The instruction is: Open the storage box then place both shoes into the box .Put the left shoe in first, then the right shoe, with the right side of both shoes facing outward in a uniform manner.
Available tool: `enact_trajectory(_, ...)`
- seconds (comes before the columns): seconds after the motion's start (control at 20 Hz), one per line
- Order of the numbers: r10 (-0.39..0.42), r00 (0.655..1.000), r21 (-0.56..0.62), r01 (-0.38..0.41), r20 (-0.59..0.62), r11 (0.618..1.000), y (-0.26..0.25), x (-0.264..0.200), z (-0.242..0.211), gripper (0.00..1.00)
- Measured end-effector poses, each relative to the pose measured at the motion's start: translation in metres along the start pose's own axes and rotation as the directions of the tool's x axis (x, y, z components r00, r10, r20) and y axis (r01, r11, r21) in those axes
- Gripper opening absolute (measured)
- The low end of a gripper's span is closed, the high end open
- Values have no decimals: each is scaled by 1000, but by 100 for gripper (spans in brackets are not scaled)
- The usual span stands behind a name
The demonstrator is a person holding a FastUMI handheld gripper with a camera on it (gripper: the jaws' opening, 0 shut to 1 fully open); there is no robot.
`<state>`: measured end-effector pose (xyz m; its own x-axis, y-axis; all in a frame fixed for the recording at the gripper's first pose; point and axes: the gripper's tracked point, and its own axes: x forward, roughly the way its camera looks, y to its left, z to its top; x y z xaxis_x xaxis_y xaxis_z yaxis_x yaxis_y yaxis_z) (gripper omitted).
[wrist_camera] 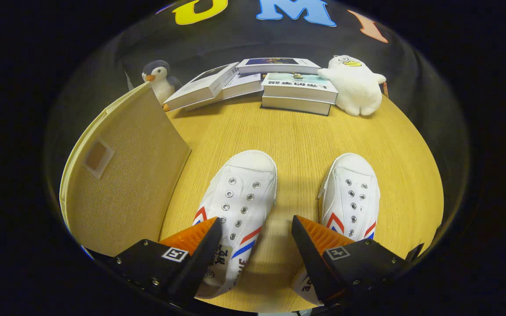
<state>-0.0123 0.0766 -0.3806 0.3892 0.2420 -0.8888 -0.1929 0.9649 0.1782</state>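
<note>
hovering claw (256,237) spread above left shoe (235,210) (box (125,175) seemingly shut).

The surface (305,145) looks like smooth light wood with fine lines in it. The box (125,175) is rough woven cloth. Both shoes (240,197) are white cloth with shiny metal rings and smooth rubber toes. The penguin (158,79) and the white toy (354,85) look soft and fuzzy. The books (299,90) are paper.

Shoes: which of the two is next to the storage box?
The left-hand shoe, beside the beige storage box; the other shoe lies farther off. The open tool holds nothing.
</note>
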Motion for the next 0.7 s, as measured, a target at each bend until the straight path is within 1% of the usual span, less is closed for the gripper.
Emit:
enact_trajectory(0.1,30,999,39,-30,-11,999,4,2,-1,86)
enact_trajectory(0.15,40,999,58,-39,-17,998,6,3,-3,83)
enact_trajectory(0.2,50,999,76,-48,-20,996,6,4,-4,76)
enact_trajectory(0.25,61,998,97,-58,-26,994,5,4,-5,76)
enact_trajectory(0.3,105,994,132,-101,-29,986,11,6,-5,76)
enact_trajectory(0.35,104,994,184,-98,-23,978,13,10,-7,75)
enact_trajectory(0.4,119,992,197,-110,-31,974,11,3,-6,47)
enact_trajectory(0.65,109,993,202,-97,-52,975,14,5,-5,47)
enact_trajectory(0.7,78,997,230,-69,-30,971,7,7,-2,47)
